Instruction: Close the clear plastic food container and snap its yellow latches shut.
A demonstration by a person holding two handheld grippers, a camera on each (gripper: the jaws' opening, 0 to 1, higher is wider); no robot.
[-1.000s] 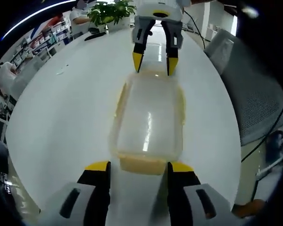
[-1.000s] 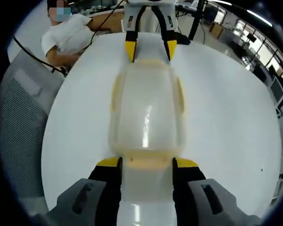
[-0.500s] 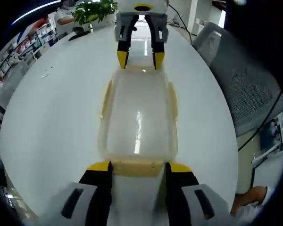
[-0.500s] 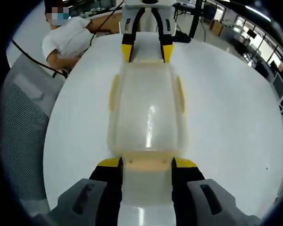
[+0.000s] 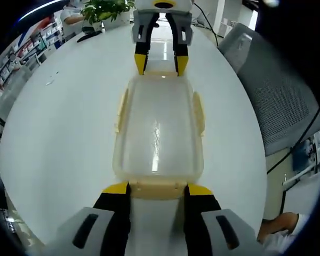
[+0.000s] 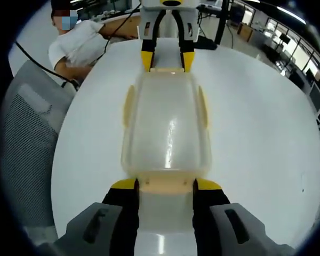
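Note:
The clear plastic container point(image 5: 157, 133) lies lengthwise on the white table point(image 5: 58, 138) with its lid on. Pale yellow side latches point(image 5: 121, 109) point(image 5: 198, 112) hang along its long edges. My left gripper point(image 5: 157, 191) holds the near yellow end latch point(image 5: 157, 188), its jaws against the latch's two sides. At the far end my right gripper point(image 5: 161, 64) straddles the other end. In the right gripper view the container point(image 6: 167, 128) runs away from my right gripper point(image 6: 166, 185), whose jaws press the sides of its end latch point(image 6: 165, 182). My left gripper point(image 6: 167, 60) sits at the far end.
A grey mesh chair point(image 5: 280, 85) stands beside the table. A potted plant point(image 5: 108, 8) is at the table's far end. A seated person in a white shirt point(image 6: 77, 42) and a chair back point(image 6: 26, 133) are at the table's left in the right gripper view.
My left gripper's jaws have narrowed onto the near end latch and the view has moved in over the container. The right gripper's jaws have narrowed slightly on its latch.

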